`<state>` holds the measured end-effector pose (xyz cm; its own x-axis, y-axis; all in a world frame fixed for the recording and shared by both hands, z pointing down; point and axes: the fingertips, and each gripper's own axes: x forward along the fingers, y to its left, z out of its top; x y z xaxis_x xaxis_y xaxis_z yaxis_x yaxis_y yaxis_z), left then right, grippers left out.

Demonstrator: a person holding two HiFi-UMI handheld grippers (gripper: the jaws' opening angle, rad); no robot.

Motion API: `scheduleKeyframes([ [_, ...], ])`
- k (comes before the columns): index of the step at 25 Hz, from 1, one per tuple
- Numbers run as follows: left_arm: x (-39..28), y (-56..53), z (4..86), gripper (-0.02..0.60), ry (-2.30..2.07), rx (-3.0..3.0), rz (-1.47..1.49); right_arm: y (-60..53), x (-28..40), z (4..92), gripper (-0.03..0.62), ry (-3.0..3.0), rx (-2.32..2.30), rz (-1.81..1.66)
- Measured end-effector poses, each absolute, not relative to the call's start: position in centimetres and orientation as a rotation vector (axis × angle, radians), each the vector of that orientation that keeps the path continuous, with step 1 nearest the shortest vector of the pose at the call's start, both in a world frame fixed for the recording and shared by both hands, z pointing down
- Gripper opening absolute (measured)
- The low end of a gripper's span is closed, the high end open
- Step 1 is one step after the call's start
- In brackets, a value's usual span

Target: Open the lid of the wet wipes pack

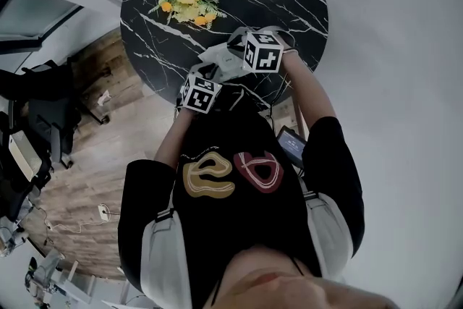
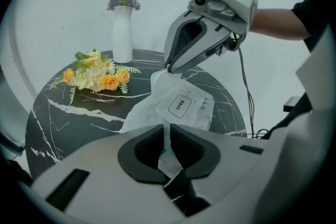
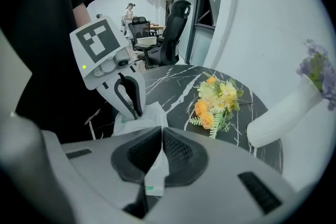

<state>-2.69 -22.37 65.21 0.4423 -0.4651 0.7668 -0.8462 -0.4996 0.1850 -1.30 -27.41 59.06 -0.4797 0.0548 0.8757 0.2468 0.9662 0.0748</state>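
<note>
Left gripper (image 2: 167, 140): pinching the near edge of the wet wipes pack (image 2: 144, 113).
Right gripper (image 3: 159, 150): clamped on its far edge.
Lid (image 2: 180, 104): flat, between both grippers.

Glossy marbled table (image 1: 289, 3); seemingly plastic pack (image 2: 195, 113).

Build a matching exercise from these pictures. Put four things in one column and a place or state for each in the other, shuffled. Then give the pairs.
Column one
1. white vase
2. flower bunch
3. wet wipes pack
4. right claw

Column two
A. lying on the black marbled table
B. shut on one end of the pack
C. standing upright near the table's far edge
D. gripped at both ends, its OPEN flap lying flat

Pairs: 1-C, 2-A, 3-D, 4-B
</note>
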Motion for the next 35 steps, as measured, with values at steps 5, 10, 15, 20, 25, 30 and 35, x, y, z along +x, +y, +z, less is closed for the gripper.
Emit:
scheduleKeyframes([
  [5,-2.7,-22.5,65.2,0.048,-1.095,2.144,0.882,-28.0,-1.5,59.2,0.018,-2.076,-0.214,-0.193],
  [10,-2.7,-22.5,65.4,0.048,-1.077,2.138,0.889,-28.7,-1.7,59.5,0.020,-2.086,-0.201,-0.177],
  [15,-2.6,-22.6,65.4,0.048,-1.087,2.134,0.879,-29.6,-2.1,59.9,0.025,-2.085,-0.196,-0.155],
  [20,-2.7,-22.5,65.4,0.048,-1.088,2.129,0.884,-30.3,-2.4,60.5,0.032,-2.093,-0.183,-0.121],
  [25,-2.7,-22.6,65.3,0.048,-1.093,2.134,0.881,-31.0,-2.6,60.9,0.040,-2.110,-0.172,-0.066],
  [30,-2.7,-22.4,65.4,0.048,-1.094,2.122,0.887,-31.7,-2.9,61.7,0.051,-2.116,-0.156,-0.035],
  [35,-2.7,-22.5,65.5,0.048,-1.100,2.126,0.885,-32.2,-2.9,62.8,0.057,-2.113,-0.145,0.016],
])
